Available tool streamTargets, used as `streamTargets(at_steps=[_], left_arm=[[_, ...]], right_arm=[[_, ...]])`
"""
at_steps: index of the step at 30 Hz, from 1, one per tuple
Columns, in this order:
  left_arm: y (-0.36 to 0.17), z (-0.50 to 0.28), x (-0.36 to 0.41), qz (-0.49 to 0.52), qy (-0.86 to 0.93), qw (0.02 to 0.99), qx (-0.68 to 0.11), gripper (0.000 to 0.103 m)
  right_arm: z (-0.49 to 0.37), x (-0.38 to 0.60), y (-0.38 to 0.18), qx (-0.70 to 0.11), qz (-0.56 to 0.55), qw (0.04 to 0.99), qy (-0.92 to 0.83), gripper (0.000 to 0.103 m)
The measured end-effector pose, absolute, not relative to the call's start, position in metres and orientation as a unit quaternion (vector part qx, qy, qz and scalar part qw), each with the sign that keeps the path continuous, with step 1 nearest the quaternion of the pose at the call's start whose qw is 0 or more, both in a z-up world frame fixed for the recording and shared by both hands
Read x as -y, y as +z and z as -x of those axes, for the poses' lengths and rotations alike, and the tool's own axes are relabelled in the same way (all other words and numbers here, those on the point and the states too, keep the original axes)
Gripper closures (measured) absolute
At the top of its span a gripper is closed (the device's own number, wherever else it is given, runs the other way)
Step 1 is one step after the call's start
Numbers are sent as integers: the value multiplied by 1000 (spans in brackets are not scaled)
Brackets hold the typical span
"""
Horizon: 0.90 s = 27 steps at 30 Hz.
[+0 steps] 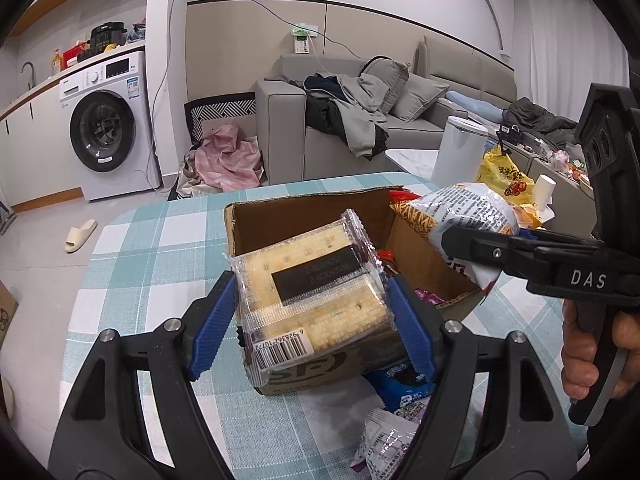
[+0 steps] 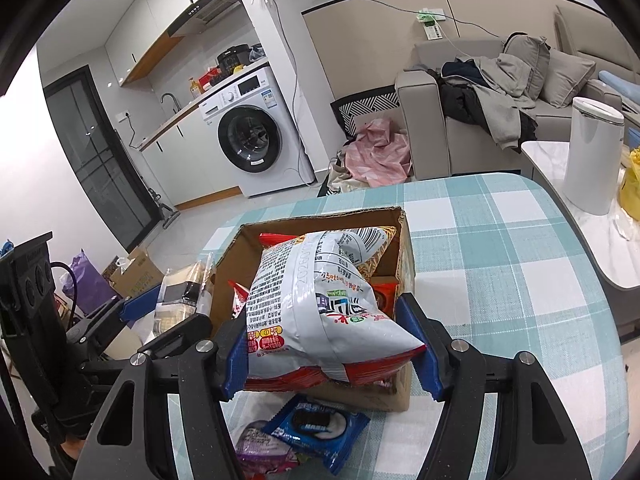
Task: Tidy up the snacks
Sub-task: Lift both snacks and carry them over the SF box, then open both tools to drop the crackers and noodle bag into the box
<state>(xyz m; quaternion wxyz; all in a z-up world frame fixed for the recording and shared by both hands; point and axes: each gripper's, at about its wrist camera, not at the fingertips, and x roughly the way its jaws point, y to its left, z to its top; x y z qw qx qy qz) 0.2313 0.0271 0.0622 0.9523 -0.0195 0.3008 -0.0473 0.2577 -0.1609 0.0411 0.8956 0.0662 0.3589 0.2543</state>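
Two packets were held above the cardboard box (image 1: 304, 216) on the checked counter (image 1: 132, 248): the left gripper (image 1: 312, 320) had its fingers pinching a clear pack of crackers (image 1: 312, 280), and the right gripper (image 2: 332, 356) had its fingers pinching a puffy white snack bag (image 2: 320, 292). To do the step well, each packet probably needed lowering clear of the box walls before release, crackers kept flat, and the bag squeezed lightly to avoid bursting.

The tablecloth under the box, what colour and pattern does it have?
The tablecloth is a teal, white and grey check, clearest in the right wrist view.
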Motion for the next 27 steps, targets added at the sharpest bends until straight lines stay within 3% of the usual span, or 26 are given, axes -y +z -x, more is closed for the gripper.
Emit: streamTargets(at_steps=[19,27], left_arm=[[44,-271,-39,22,-42,948,-315,29],[39,-273,-38,19,-39,945,-323,27]], right_arm=[[-286,148,33,-363,-56,899,239,35],[-287,149,35,-356,-63,899,246,28]])
